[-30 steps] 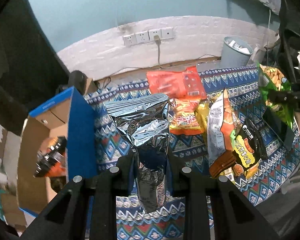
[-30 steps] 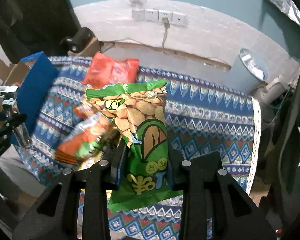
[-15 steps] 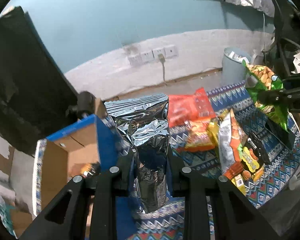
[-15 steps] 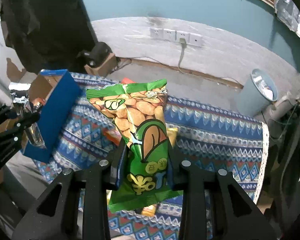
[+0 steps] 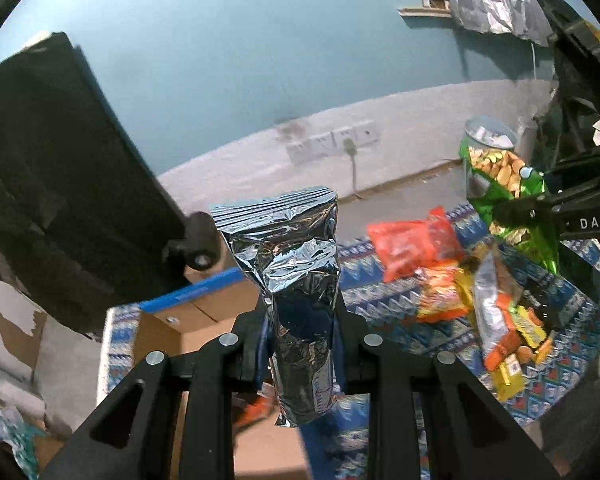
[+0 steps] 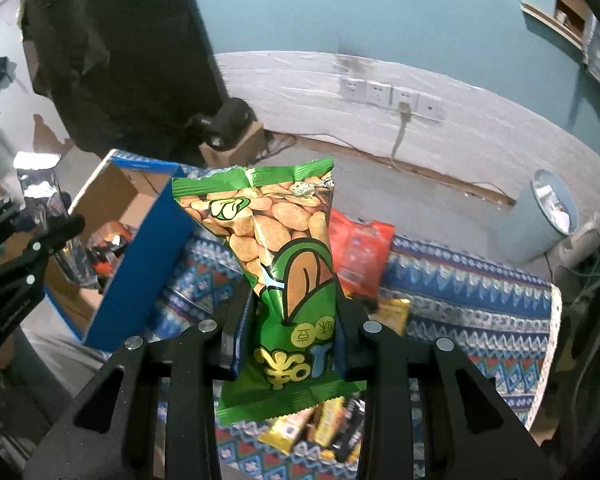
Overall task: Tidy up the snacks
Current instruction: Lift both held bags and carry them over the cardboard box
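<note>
**Foil and green packs aloft, box waiting at left**

Silver foil fills the left gripper (image 5: 300, 344): its fingers are clamped on the lower half of the foil pack (image 5: 292, 276), which stands upright above the open box (image 5: 172, 320). The right gripper (image 6: 296, 332) pinches the green pack (image 6: 288, 264) the same way, low on the bag, top flopping free, out over the cloth (image 6: 460, 300) right of the box (image 6: 140, 248).

Beyond the fingers, the box sits at the cloth's left edge with a few snacks already inside. More snacks lie heaped on the cloth (image 5: 388, 304), the red pack (image 5: 412, 244) farthest.

Risks, as I judge them: both bags are slick and held only by their lower part, so a quick swing could let one slide out. Released too near the box wall, the foil pack may catch the rim and tip onto the floor. Both grippers heading for the box together could collide.
</note>
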`<state>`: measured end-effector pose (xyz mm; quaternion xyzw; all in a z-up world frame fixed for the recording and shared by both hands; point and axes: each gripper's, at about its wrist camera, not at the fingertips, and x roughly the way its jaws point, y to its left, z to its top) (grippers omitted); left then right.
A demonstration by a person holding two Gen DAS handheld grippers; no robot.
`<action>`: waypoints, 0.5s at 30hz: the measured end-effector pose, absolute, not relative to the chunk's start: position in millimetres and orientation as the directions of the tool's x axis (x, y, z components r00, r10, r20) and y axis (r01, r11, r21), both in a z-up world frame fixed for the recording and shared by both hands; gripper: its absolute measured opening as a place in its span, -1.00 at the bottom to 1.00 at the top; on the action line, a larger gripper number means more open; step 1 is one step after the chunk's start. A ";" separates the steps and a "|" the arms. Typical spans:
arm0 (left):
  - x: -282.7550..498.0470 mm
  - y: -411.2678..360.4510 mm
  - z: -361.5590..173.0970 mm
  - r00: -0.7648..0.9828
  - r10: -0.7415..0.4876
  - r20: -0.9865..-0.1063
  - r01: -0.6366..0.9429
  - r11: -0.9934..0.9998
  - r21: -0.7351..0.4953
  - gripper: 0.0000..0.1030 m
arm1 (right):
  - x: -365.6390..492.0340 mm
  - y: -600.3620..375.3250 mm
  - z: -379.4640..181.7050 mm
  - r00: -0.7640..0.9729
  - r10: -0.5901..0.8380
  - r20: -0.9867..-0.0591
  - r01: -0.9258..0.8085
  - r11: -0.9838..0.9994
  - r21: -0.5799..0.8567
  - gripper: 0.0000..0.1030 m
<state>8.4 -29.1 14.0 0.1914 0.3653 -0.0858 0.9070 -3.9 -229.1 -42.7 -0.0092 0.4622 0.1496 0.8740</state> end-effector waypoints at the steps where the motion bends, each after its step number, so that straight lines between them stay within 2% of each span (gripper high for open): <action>1: 9.8 -22.8 16.8 0.725 -0.008 -0.688 0.286 0.913 0.291 -0.51 | -1.7 -221.9 -41.1 0.526 0.258 -0.811 -0.279 0.952 0.122 -0.39; 15: 27.7 64.6 15.8 0.708 0.062 -0.703 0.176 0.949 0.261 -0.51 | 27.6 -122.3 -27.1 0.495 0.330 -0.804 -0.403 0.907 0.124 -0.39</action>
